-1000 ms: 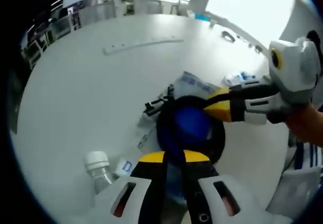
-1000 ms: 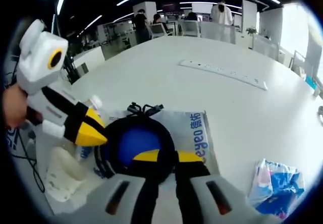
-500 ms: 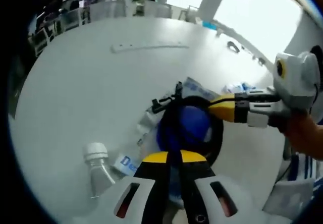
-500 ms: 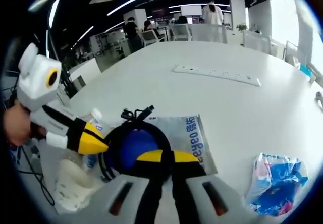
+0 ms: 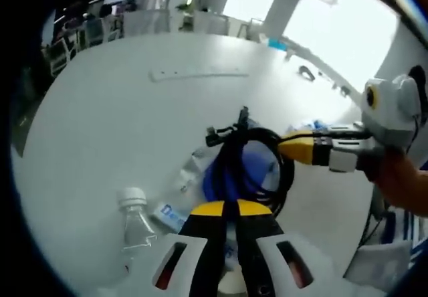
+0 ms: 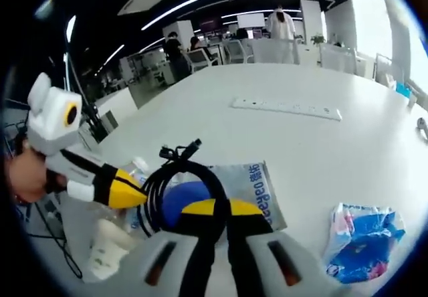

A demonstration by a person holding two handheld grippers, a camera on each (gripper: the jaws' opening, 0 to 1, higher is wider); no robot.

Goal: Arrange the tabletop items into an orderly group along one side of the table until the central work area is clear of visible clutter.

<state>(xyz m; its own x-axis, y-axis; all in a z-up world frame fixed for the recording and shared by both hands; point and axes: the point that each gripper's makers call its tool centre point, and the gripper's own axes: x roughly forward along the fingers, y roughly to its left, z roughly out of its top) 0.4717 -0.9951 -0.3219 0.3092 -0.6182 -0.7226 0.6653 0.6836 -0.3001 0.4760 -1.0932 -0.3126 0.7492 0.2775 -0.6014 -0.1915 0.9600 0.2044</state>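
Note:
A coil of black cable [image 5: 257,136] hangs raised and tilted between both grippers. My left gripper [image 5: 225,208] is shut on its near edge, and my right gripper [image 5: 289,145] comes in from the right, shut on the far side. In the right gripper view the cable coil [image 6: 175,170] runs from my right gripper [image 6: 214,208] across to the left gripper [image 6: 134,193]. Under the coil lies a round blue thing [image 6: 182,196] on a grey printed pouch [image 6: 259,184]. A clear water bottle [image 5: 136,218] with a white cap lies to the left on the table.
On the white table [image 5: 100,130] a white power strip [image 6: 287,106] lies further off. A blue and white packet [image 6: 364,240] sits at the right. A white container [image 6: 107,253] stands near the table's edge by the left hand. Chairs and people are far behind.
The cable coil lay flat around the blue thing; it has since risen and tilted, its plug ends sticking up. Both views have shifted a little with the hands.

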